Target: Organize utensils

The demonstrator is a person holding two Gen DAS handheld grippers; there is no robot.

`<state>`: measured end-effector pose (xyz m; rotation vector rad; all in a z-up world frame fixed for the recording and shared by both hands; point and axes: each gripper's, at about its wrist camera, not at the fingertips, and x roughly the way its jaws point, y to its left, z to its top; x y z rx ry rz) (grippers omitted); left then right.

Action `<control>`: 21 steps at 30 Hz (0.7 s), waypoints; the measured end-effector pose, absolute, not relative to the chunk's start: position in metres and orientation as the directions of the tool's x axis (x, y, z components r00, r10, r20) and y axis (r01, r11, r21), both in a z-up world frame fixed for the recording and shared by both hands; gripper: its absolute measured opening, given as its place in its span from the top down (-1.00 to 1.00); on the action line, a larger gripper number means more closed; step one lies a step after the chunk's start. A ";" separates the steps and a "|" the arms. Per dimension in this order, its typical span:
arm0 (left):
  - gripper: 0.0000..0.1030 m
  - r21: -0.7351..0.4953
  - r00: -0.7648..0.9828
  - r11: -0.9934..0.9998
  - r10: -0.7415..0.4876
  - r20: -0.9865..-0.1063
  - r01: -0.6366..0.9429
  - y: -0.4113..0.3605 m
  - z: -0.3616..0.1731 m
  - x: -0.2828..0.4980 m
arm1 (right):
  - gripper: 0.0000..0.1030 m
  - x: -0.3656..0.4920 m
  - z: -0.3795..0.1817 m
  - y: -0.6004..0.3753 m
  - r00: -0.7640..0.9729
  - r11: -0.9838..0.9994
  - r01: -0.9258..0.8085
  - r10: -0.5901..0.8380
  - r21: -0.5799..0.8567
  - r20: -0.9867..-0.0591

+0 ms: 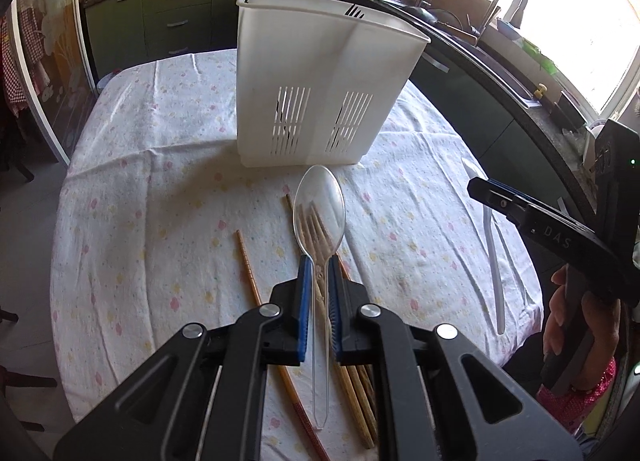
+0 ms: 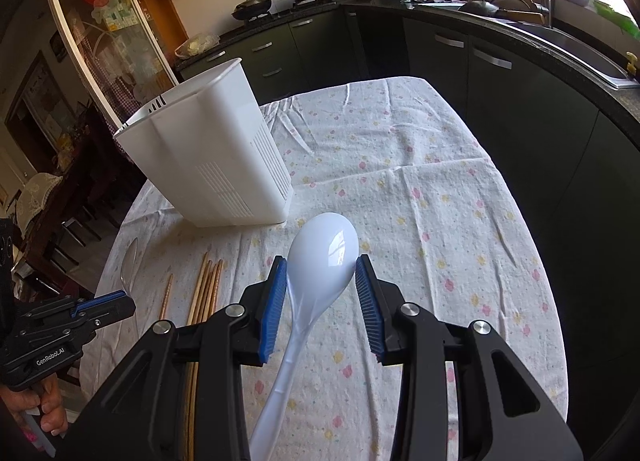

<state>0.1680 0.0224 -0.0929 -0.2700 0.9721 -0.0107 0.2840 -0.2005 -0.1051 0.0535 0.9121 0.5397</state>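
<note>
My left gripper (image 1: pixel 320 261) is shut on the handle of a clear plastic spoon (image 1: pixel 320 209), held above the table with its bowl toward the white utensil caddy (image 1: pixel 320 81). Wooden chopsticks (image 1: pixel 250 277) and a wooden fork lie on the cloth beneath it. My right gripper (image 2: pixel 321 263) is open, its blue pads on either side of a white plastic spoon (image 2: pixel 324 253) that lies on the cloth; the bowl touches or nearly touches both pads. The caddy (image 2: pixel 208 165) stands to its far left, with dark utensil tips showing at the rim. The chopsticks (image 2: pixel 206 289) lie left of it.
The table (image 2: pixel 440 201) is covered with a flowered white cloth. Dark kitchen cabinets and a counter (image 2: pixel 520 45) with a sink run along the right and back. Chairs stand at the far left. The right gripper body (image 1: pixel 560 229) shows at the right edge of the left wrist view.
</note>
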 end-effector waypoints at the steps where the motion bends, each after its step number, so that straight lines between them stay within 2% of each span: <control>1: 0.84 -0.237 0.571 0.965 -0.133 -0.810 -0.110 0.022 -0.093 0.167 | 0.30 0.283 -0.104 -0.201 0.491 0.865 -0.424 0.468 0.268 -0.735; 5: 0.87 -0.240 0.607 0.966 -0.134 -0.784 -0.096 0.019 -0.084 0.160 | 0.30 0.279 -0.098 -0.203 0.499 0.862 -0.430 0.475 0.269 -0.724; 6: 1.00 -0.238 0.619 0.967 -0.134 -0.774 -0.090 0.018 -0.080 0.158 | 0.30 0.278 -0.096 -0.203 0.501 0.861 -0.431 0.477 0.270 -0.722; 12: 1.00 -0.200 0.671 0.978 -0.111 -0.733 -0.057 0.012 -0.063 0.147 | 0.30 0.276 -0.093 -0.202 0.501 0.858 -0.439 0.481 0.268 -0.719; 21: 0.97 -0.185 0.493 0.974 -0.098 -0.864 -0.131 0.026 -0.105 0.178 | 0.30 0.273 -0.090 -0.201 0.500 0.853 -0.448 0.488 0.269 -0.715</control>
